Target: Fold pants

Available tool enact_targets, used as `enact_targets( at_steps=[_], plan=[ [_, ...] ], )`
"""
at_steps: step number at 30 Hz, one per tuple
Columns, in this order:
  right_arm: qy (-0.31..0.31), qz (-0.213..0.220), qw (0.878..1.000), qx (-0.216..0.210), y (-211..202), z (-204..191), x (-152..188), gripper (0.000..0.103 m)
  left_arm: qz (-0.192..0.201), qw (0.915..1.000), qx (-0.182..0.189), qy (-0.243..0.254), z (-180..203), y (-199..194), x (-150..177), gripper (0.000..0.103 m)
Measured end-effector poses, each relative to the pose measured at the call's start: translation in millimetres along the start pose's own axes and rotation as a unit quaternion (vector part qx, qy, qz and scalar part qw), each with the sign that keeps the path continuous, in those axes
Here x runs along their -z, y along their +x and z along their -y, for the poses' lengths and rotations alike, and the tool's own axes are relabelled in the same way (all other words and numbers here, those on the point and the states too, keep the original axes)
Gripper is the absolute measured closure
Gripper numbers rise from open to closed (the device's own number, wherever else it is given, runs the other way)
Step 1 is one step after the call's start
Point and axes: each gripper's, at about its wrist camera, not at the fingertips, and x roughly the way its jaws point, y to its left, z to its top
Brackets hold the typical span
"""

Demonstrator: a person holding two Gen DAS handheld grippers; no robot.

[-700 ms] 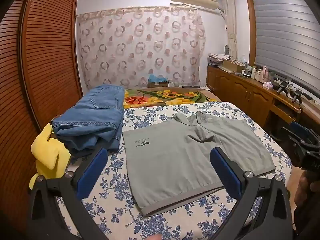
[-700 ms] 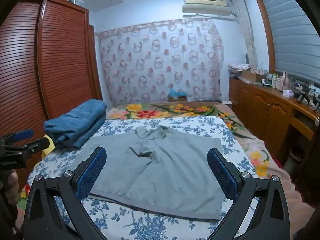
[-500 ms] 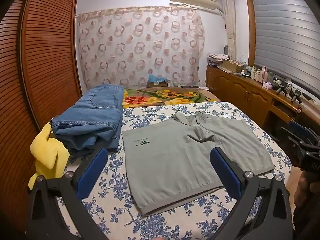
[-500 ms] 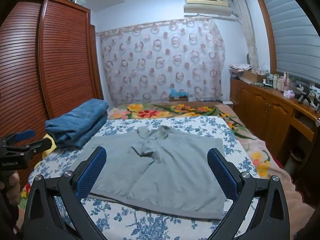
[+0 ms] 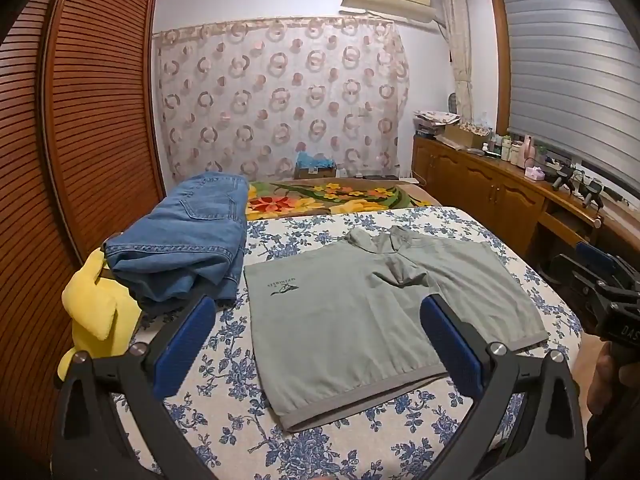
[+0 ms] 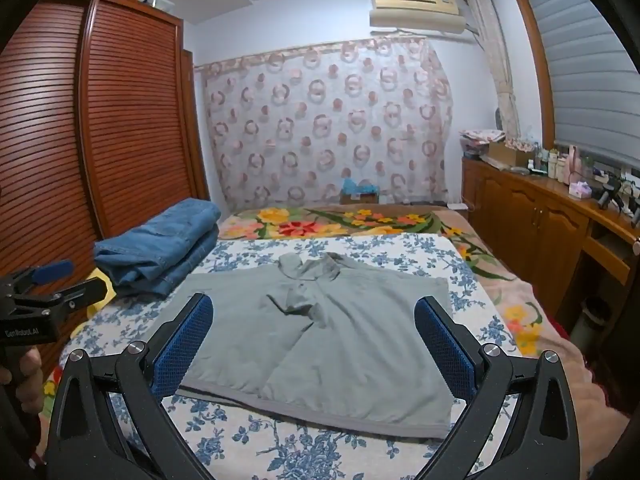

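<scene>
Folded blue jeans (image 5: 184, 240) lie in a stack at the bed's left edge; they also show in the right wrist view (image 6: 160, 248). A grey-green garment (image 5: 372, 312) lies spread flat in the middle of the bed, and also shows in the right wrist view (image 6: 320, 332). My left gripper (image 5: 316, 344) is open and empty, held above the bed's near edge. My right gripper (image 6: 314, 344) is open and empty, held above the garment's near hem. Each gripper shows at the side of the other's view, the right one (image 5: 608, 300) and the left one (image 6: 44, 292).
The bed has a blue-flowered sheet (image 5: 224, 420) and a bright floral blanket (image 5: 328, 196) at the far end. A yellow cloth (image 5: 96, 316) lies by the jeans. A slatted wooden wardrobe (image 5: 80, 128) stands left; a wooden sideboard (image 5: 500, 192) with bottles stands right.
Both grippers have drifted very slightly; the clothes have not moved and both grippers stay open.
</scene>
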Motion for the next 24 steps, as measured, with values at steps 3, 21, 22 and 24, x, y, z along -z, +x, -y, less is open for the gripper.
enact_targets(
  at_steps=[3,21,22,24],
  plan=[
    [0.0,-0.001,1.0,0.0,-1.9,-2.1,0.2,0.0,0.002,1.0,0.001,-0.002,-0.5,-0.9,0.2,0.0],
    [0.001,-0.001,1.0,-0.001,2.5,1.0,0.0,0.0,0.009,1.0,0.0,-0.003,-2.0,-6.2,0.2,0.0],
    [0.002,-0.001,1.0,-0.001,2.0,0.4,-0.3,0.0,0.009,1.0,0.0,-0.002,-2.0,-6.5,0.2,0.0],
    [0.002,-0.001,1.0,-0.001,1.3,-1.0,-1.0,0.0,0.01,0.9999,0.0,-0.002,-2.0,-6.4,0.0,0.0]
  ],
)
